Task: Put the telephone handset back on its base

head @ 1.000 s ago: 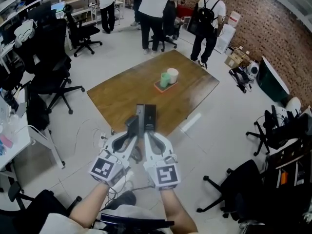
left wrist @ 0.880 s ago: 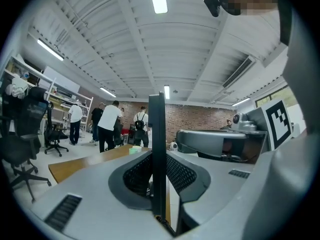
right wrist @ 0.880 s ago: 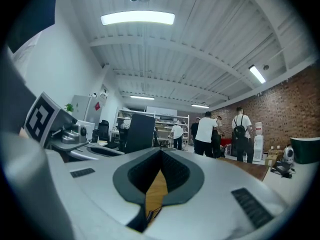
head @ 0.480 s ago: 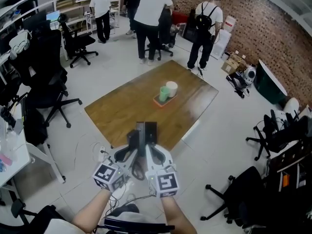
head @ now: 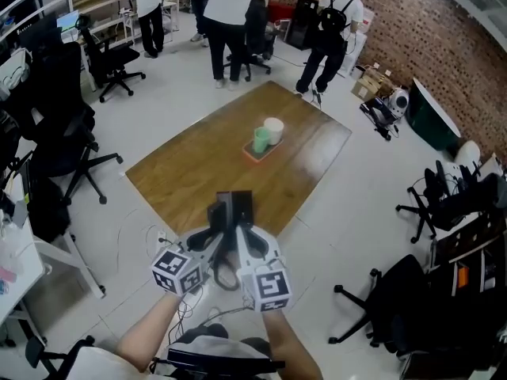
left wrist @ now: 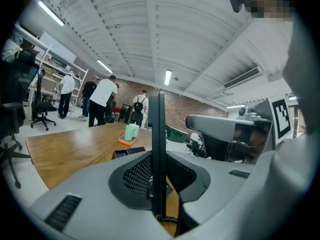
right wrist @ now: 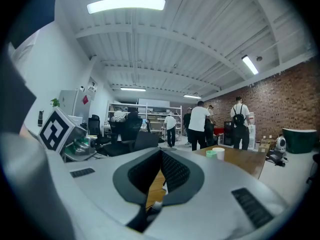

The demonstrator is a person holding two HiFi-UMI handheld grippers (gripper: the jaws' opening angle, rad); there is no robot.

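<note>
Carrying of the handset (left wrist: 157, 119), clamped edge-on in the left gripper (left wrist: 158, 158) at frame centre, is judged under way, the right gripper (right wrist: 160, 156) being closed and empty, and alignment over the base (left wrist: 127, 153), seen just left of centre on the table (head: 198, 165), is required next.

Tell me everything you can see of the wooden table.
The table has a rectangular brown top, wood by its grain, glossy enough to show glare toward its right side. It stands on a pale tiled floor. Near its middle sits an orange tray holding a green cup and a white cup. A black boxy thing lies toward the near edge. Its legs are hidden.
</note>
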